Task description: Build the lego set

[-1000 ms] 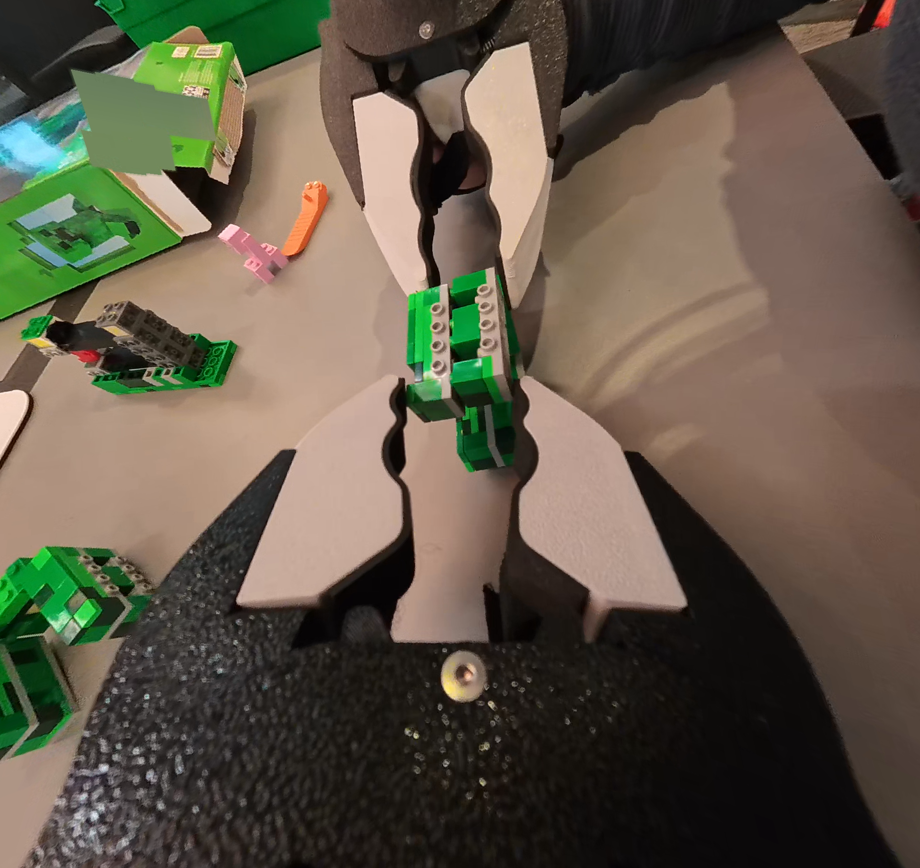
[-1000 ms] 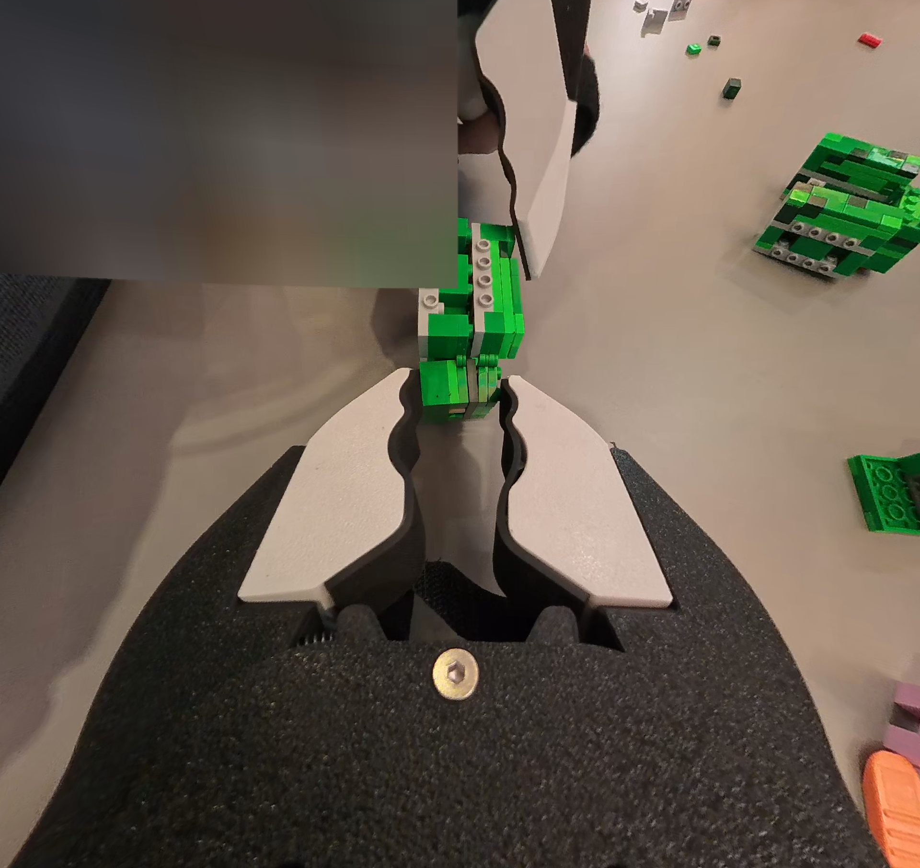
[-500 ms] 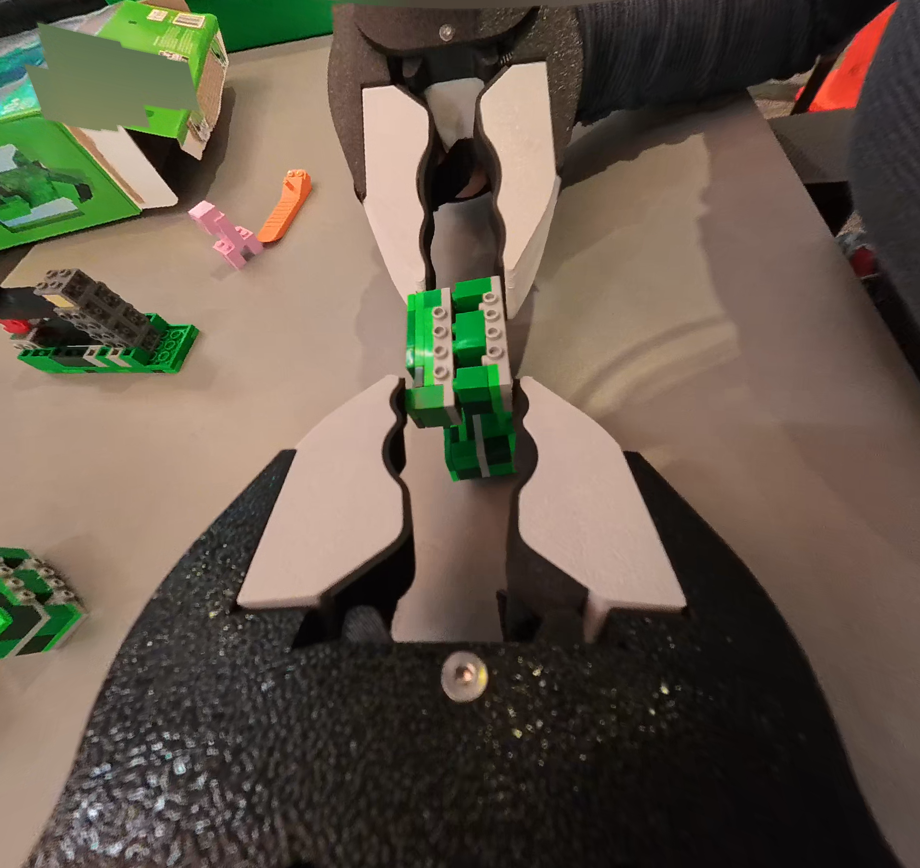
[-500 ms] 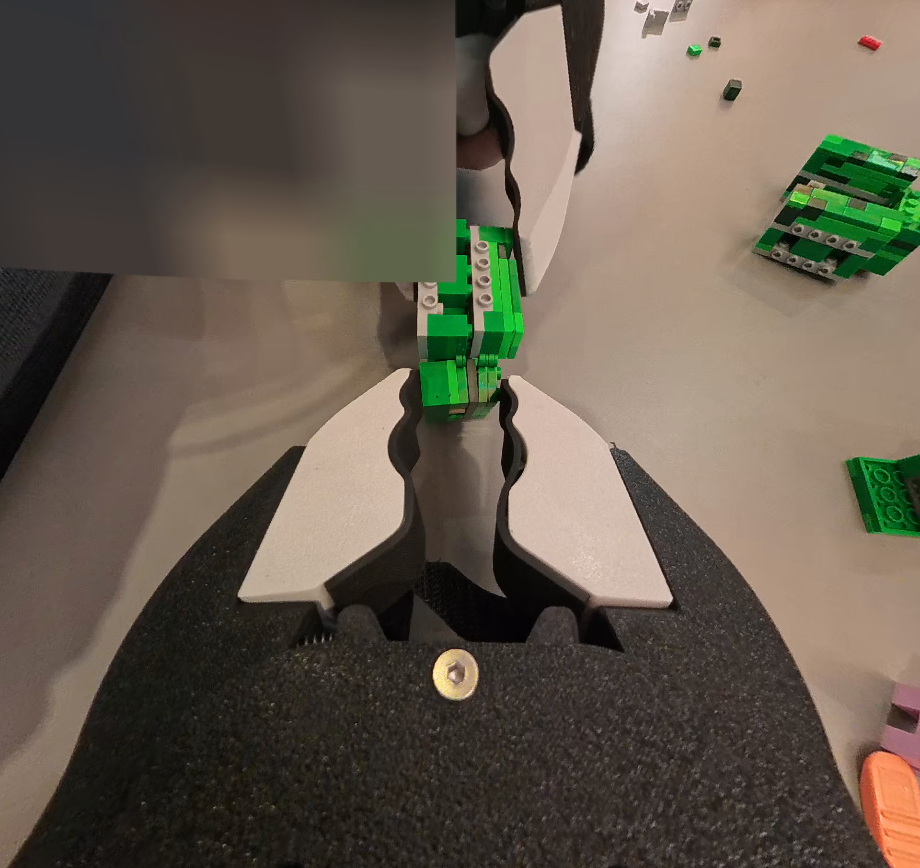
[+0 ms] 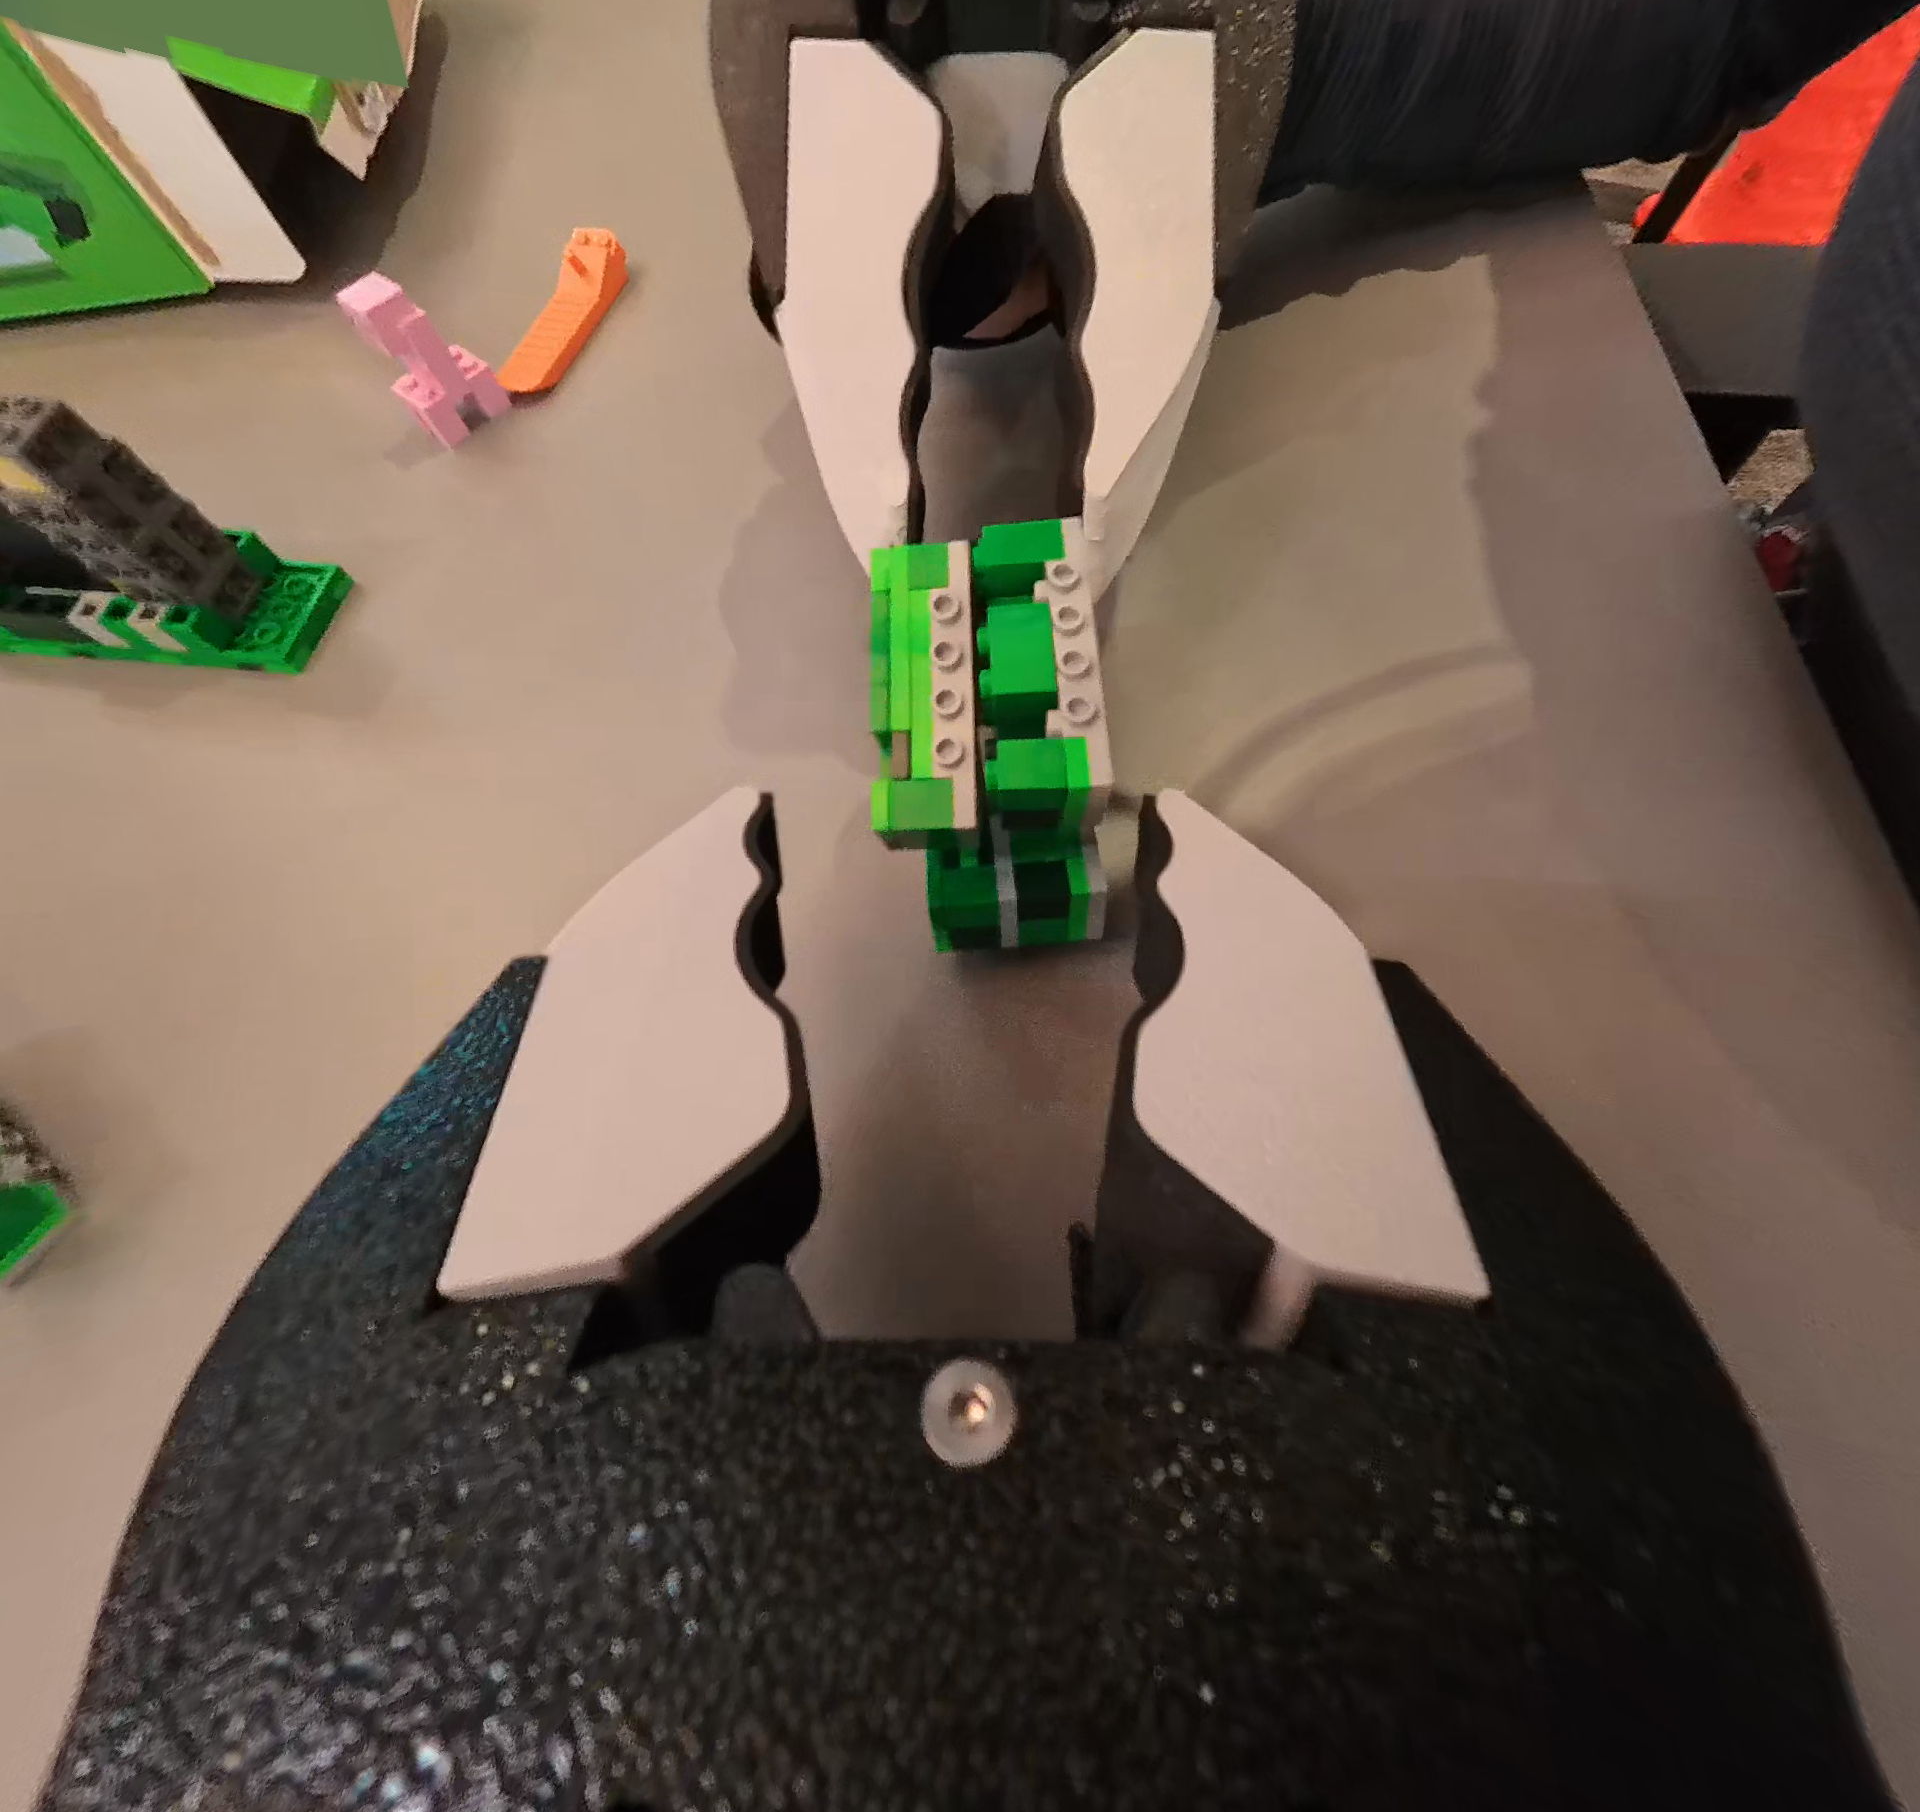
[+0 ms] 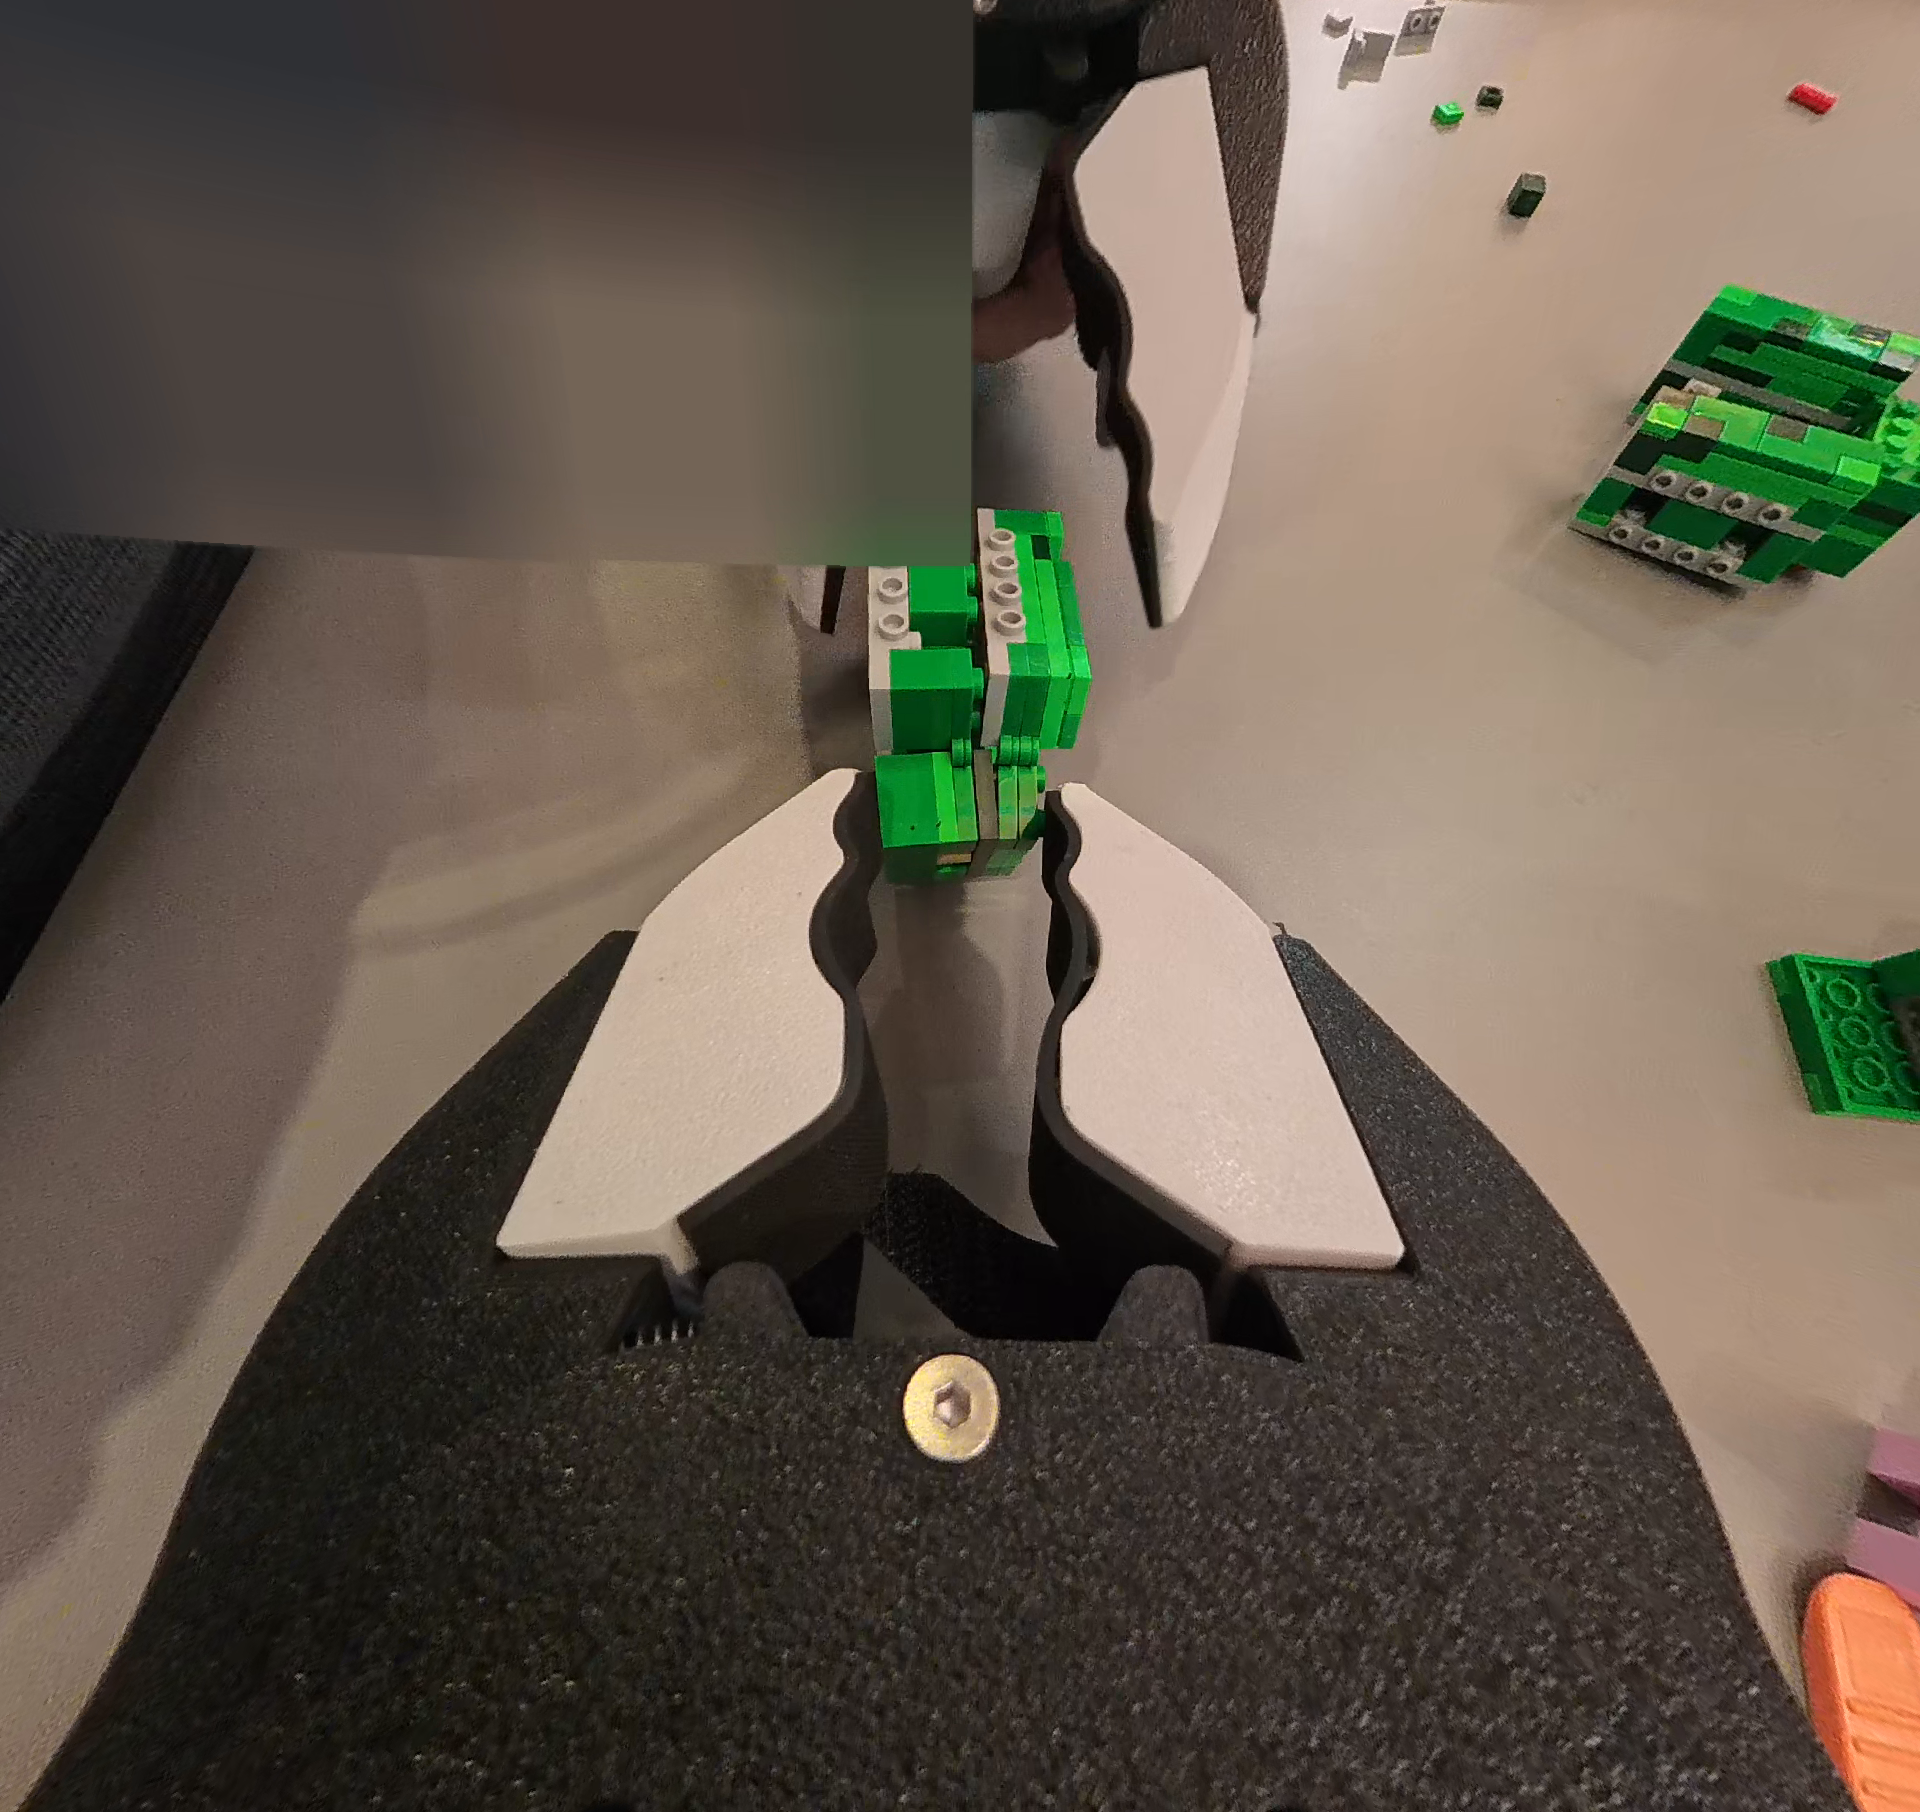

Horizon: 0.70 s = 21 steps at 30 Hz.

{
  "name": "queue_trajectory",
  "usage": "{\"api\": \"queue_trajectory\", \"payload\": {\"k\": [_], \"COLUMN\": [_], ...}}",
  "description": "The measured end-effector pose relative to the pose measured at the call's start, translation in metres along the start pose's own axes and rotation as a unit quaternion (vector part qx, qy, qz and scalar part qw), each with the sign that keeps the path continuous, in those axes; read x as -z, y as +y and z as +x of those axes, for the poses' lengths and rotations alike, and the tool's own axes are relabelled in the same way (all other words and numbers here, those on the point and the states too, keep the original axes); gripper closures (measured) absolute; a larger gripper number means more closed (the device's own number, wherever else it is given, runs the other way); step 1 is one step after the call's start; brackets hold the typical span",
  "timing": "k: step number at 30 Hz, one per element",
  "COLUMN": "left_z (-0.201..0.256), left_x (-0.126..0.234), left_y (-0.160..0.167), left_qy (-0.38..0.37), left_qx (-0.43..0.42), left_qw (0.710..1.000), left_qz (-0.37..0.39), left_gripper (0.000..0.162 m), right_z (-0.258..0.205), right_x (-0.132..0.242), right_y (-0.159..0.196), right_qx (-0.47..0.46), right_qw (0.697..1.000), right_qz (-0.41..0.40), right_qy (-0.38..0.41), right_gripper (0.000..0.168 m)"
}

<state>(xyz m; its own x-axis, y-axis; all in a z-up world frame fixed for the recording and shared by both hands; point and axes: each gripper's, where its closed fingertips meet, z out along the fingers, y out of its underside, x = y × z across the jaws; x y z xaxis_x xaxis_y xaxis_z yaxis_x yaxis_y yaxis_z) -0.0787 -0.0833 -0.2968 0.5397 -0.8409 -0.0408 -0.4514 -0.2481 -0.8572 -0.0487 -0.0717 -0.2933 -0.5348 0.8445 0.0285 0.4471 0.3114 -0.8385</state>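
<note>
Risk: green lego block (image 5: 992, 723) hangs over the table, pinched only by my right gripper (image 6: 951, 806); left gripper (image 5: 956, 863) gapes empty, so thin grip may slip.

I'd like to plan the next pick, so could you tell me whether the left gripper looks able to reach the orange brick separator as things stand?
Probably yes: the left gripper is open and empty, and the orange brick separator lies exposed on the table, with only the pink piece close beside it.
</note>
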Motion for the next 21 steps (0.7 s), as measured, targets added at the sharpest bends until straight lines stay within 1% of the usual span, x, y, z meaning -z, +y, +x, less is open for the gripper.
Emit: {"api": "queue_trajectory", "payload": {"k": [2,5,7,9,12,17,19,21], "left_z": [0.000,0.006,0.009,0.012,0.012,0.011,0.010,0.008], "left_x": [0.004,0.008,0.009,0.009,0.010,0.014,0.015,0.016], "left_y": [0.003,0.003,0.003,0.003,0.002,-0.011,-0.013,-0.013], "left_qy": [0.012,0.044,0.059,0.067,0.069,0.078,0.073,0.069], "left_qx": [0.020,0.046,0.051,0.053,0.055,0.067,0.068,0.088], "left_qw": [1.000,0.998,0.997,0.996,0.996,0.994,0.994,0.993], "left_qz": [-0.009,-0.003,-0.007,-0.011,-0.006,0.037,0.041,0.037], "left_gripper": [0.097,0.105,0.112,0.116,0.116,0.116,0.116,0.117], "right_z": [0.000,0.000,0.000,0.000,0.000,0.000,0.000,0.000], "right_x": [0.000,0.000,0.000,0.000,0.000,0.000,0.000,0.000], "right_y": [0.000,0.000,0.000,0.000,0.000,0.000,0.000,0.000], "right_qx": [-0.001,-0.002,-0.001,-0.001,-0.001,-0.001,-0.001,-0.002], "right_qw": [1.000,1.000,1.000,1.000,1.000,1.000,1.000,1.000], "right_qz": [0.001,0.002,0.002,0.002,0.001,-0.001,0.000,0.001], "right_qy": [-0.001,-0.002,-0.002,-0.002,-0.002,-0.002,-0.002,-0.002], "right_gripper": [0.139,0.139,0.139,0.139,0.138,0.138,0.139,0.139]}}
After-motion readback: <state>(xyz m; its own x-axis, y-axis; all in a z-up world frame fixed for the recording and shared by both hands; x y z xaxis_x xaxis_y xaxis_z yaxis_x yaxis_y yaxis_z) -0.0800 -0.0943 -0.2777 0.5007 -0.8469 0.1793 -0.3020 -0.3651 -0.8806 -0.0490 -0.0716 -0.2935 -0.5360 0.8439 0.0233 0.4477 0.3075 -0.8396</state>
